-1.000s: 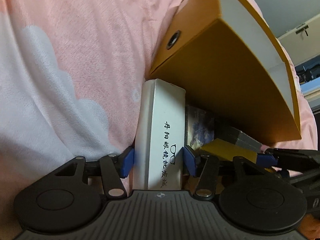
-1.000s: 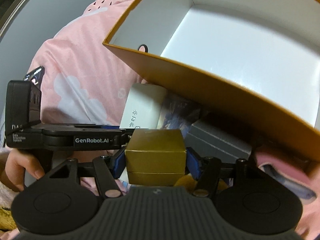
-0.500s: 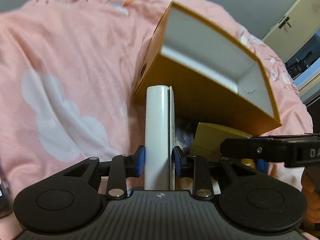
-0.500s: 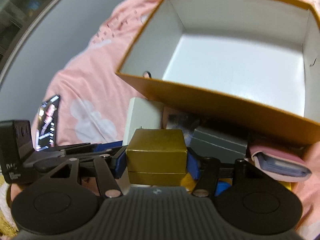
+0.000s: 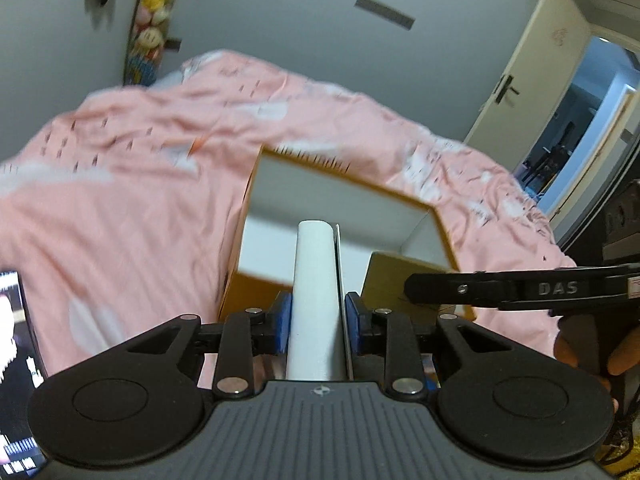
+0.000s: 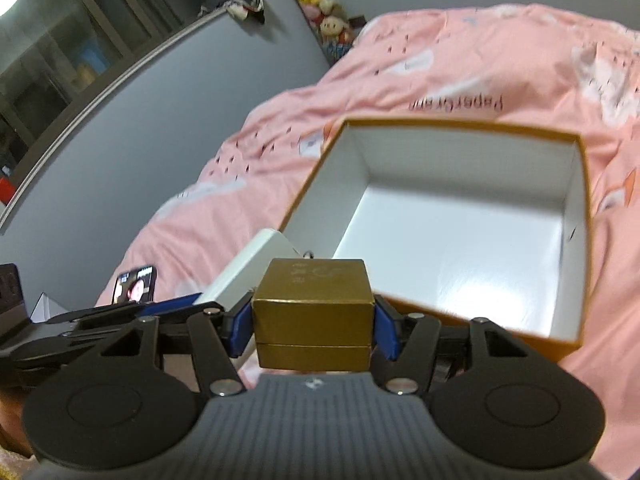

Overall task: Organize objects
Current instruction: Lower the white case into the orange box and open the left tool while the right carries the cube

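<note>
the landmark here is the open orange box point(image 6: 448, 220) with its white inside, lying on the pink bedspread point(image 5: 120, 184).

far to the left of the box, at the bed's edge, a phone point(image 6: 135, 284) lies with its screen lit. a row of plush toys point(image 6: 320, 4) hangs on the grey wall behind the bed, up and left of the box.

nearer the box, the left gripper point(image 5: 316, 320) pinches a long white case point(image 5: 314, 300) edge-on; its blue fingers point(image 5: 282, 322) press on both narrow sides. the case sticks out forward, and its far end shows in front of the box's near left wall and opening. in the right wrist view the same white case point(image 6: 256, 264) lies just left of the box's near left corner.

just in front of the box's near wall, the right gripper point(image 6: 314, 322) clamps a small gold box point(image 6: 314, 312), fingers point(image 6: 242, 330) tight on its left and right faces. the gold box is held up off the bed, its top edge overlapping the orange box's near rim. it is not inside yet.

to the right of the box, past the bed, a pale door point(image 5: 532, 80) stands open on a blue-lit room.
</note>
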The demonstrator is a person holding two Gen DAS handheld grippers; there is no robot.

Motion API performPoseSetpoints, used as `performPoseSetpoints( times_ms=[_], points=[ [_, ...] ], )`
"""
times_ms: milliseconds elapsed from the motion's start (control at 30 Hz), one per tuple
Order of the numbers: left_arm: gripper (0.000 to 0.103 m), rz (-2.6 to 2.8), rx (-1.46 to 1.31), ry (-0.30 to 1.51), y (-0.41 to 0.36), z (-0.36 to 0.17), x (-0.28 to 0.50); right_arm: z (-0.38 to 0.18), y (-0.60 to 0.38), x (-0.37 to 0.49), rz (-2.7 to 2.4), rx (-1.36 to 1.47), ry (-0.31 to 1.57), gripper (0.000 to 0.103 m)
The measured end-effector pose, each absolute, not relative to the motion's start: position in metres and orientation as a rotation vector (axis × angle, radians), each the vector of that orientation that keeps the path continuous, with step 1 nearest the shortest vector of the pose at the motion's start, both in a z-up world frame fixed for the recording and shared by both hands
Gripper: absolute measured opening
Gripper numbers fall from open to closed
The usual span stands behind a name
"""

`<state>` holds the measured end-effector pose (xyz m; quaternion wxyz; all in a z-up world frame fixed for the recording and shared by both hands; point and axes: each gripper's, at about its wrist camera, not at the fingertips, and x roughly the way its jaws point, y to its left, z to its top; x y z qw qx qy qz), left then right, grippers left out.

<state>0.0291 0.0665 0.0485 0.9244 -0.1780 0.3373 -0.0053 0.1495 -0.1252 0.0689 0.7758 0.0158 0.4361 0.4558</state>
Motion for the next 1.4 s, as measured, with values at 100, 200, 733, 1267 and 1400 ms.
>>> performPoseSetpoints(
  times_ms=[100,200,733,1267,1400],
  points=[
    [0.032,-0.031,-0.35,0.655,0.069,0.063,0.035,0.076,-0.123,0.154,0.977,0.027,0.913,0.061],
    [0.032,-0.051,-0.365,0.636,0.077,0.073,0.052,0.081,-0.117,0.163,0.961,0.008,0.895,0.061],
    [0.032,-0.028,-0.513,0.775,0.093,0.002,0.181,0.019,-0.097,0.255,0.787,0.055,1.027,0.061],
    [0.032,0.04,-0.295,0.875,0.051,-0.038,0.202,-0.036,-0.088,0.279,0.736,0.08,1.167,0.061],
    [0.033,0.056,-0.281,0.877,0.052,-0.039,0.201,-0.041,-0.086,0.278,0.736,0.084,1.179,0.061]
  ],
)
